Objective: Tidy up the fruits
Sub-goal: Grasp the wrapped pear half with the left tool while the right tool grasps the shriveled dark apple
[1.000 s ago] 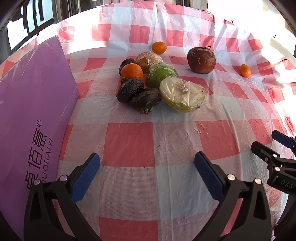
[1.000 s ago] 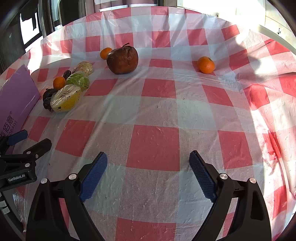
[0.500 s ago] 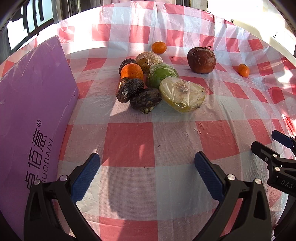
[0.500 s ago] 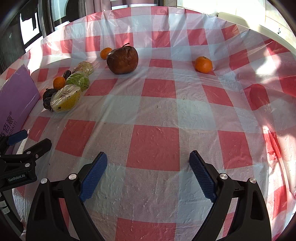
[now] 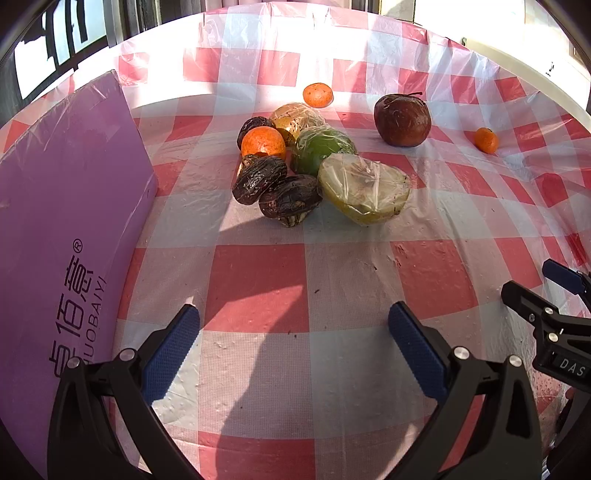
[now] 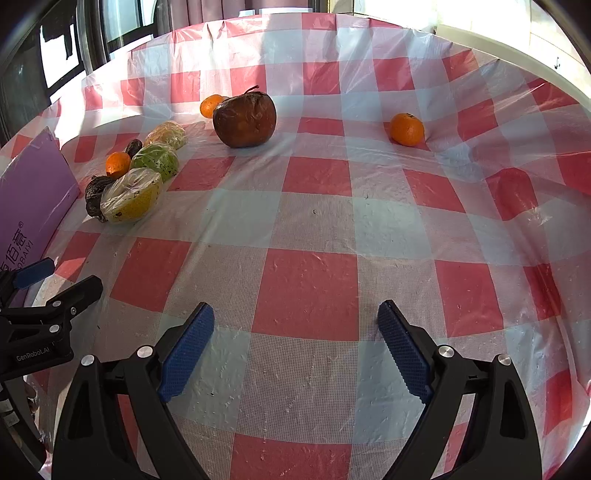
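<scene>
Checked tablecloth (image 5: 258,288) holds clustered fruits (image 5: 317,173) well beyond both wide, empty tongs (image 5: 293,347) (image 6: 295,347).

Red-and-white checked tablecloth (image 6: 306,291) under wrinkled clear plastic covers the table, hard sunlight with sharp shadows across it, dark-framed windows (image 6: 59,48) behind at upper left, curtain (image 6: 218,11) at top, pale wall (image 6: 517,29) at right.

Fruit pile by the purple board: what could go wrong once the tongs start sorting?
The pile is packed tight, fruits touching; pulling one may roll its neighbours. The cut half in plastic wrap looks slippery, so the tongs could slip or tear the film. The lone orange sits near the cloth's raised edge and might roll if nudged.
</scene>
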